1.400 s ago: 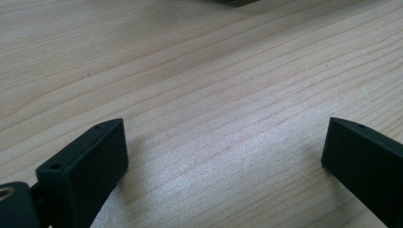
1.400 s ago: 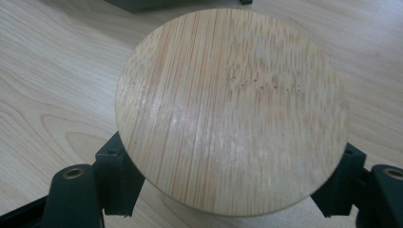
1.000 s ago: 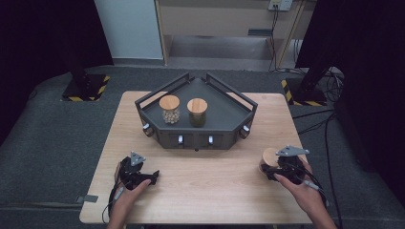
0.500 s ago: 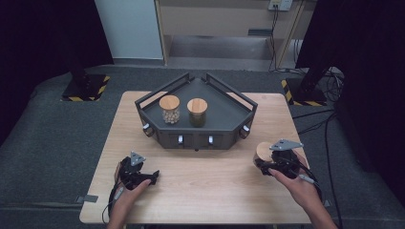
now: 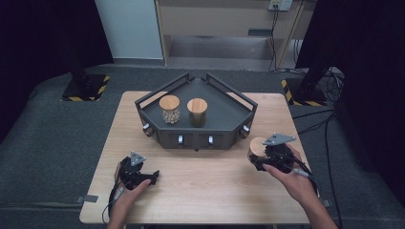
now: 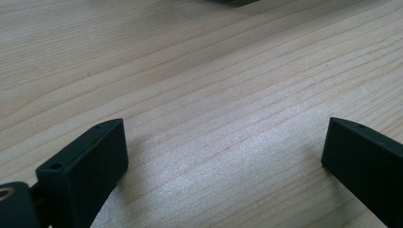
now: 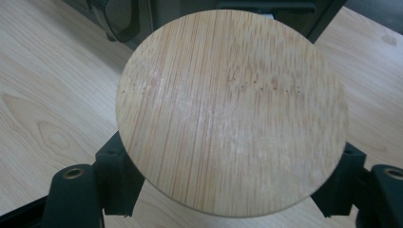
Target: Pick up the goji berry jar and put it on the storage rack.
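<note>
The right tool (image 5: 261,157) is clamped on a jar with a round bamboo lid (image 5: 258,146), held off the counter (image 5: 210,186) just in front of the right front corner of the dark tray (image 5: 224,124); in the right gripper view the lid (image 7: 231,111) sits between the two black jaws, which press on the jar below it from either side, and the tray (image 7: 285,9) lies close behind it; the left tool (image 5: 143,177) rests on the counter well in front of the tray's left front corner, its jaws standing wide apart with nothing but bare wood (image 6: 214,118) between them; on the tray stand two more jars with bamboo lids, one of pale round pieces (image 5: 170,109) toward the left and one with darker contents (image 5: 197,112) just beside it near the middle
</note>
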Available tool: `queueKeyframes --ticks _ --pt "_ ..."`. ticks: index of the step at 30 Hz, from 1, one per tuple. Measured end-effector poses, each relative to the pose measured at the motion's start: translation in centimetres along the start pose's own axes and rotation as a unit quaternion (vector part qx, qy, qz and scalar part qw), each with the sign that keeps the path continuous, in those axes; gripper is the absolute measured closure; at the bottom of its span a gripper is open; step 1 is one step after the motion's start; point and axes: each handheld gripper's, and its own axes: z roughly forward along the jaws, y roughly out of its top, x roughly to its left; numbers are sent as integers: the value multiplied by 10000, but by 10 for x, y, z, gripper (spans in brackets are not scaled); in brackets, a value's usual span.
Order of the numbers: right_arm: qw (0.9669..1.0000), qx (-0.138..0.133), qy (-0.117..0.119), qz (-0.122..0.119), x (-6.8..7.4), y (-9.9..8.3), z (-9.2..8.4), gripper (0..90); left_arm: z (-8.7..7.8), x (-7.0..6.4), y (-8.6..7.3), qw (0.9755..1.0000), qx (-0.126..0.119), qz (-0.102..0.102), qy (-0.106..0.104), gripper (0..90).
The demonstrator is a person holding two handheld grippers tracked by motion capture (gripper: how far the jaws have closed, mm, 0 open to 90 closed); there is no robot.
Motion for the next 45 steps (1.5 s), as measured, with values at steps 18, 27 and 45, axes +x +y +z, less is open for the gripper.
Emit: queueKeyframes --ticks 18,27,45 --pt "9998 -53 -25 -206 2 46 3 261 0 0 0 10000 1 0 -1 1" --pt "9997 -52 -7 -257 3 66 -2 261 0 0 0 10000 1 1 0 1" --pt "9997 -97 8 -230 -1 94 -9 261 0 0 0 10000 0 -1 0 1"
